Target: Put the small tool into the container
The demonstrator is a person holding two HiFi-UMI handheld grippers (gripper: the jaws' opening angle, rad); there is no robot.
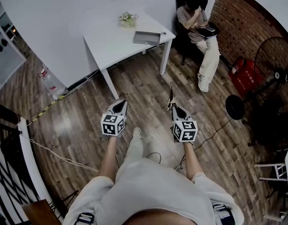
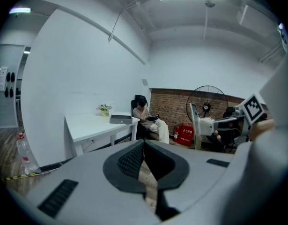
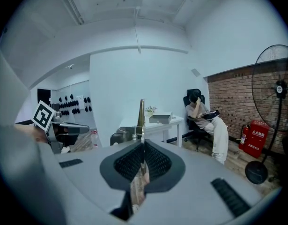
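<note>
While the person stands well apart from the white table | right gripper: pinching thin pointed tool, tip up | left gripper: jaws pressed together, empty | container: grey box on table, near small plant

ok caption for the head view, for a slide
Right gripper clamps the small tool above the wooden floor, facing the white table that holds the container.

The small tool shows only its tapered upper end; its lower part is hidden between the fingers of the right gripper. The container on the worktop is too small for its interior to be read. The fan is cut off by the head view's right edge.
</note>
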